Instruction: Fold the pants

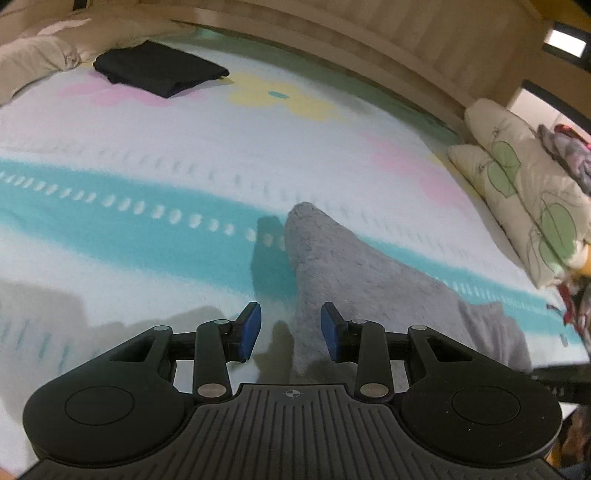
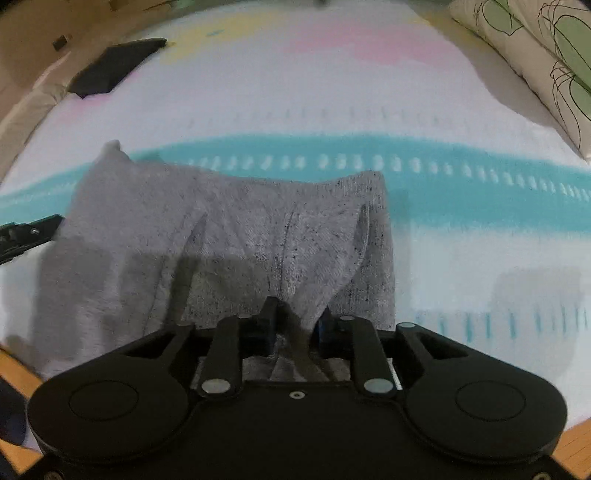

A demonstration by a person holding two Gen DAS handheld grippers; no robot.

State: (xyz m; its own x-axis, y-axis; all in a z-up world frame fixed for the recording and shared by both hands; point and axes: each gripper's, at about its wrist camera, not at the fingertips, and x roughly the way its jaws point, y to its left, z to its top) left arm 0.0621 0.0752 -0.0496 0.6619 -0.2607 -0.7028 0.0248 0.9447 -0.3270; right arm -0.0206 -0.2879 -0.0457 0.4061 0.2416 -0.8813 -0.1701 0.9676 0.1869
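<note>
A bed spread with a white sheet, crossed by a teal band and pastel flowers, fills both views, with a wooden headboard along its far edge. The grey pants lie bunched near the near edge of the bed, across the teal band. A folded dark garment sits towards the far left corner, well apart, and leaf-print pillows line the right edge.

The right gripper is pinched on a raised ridge of the grey cloth, its pads pressing the fabric between them. The left gripper has its blue pads standing apart, with the pants' edge lying between them but not squeezed (a gap shows beside each pad).

The risk from here is a lopsided lift: if the right side rises while the left has no hold, the cloth would probably drag and twist rather than fold cleanly. The right pinch also looks shallow, gathering only a thin ridge, so the cloth could slip free or only one layer come up.
</note>
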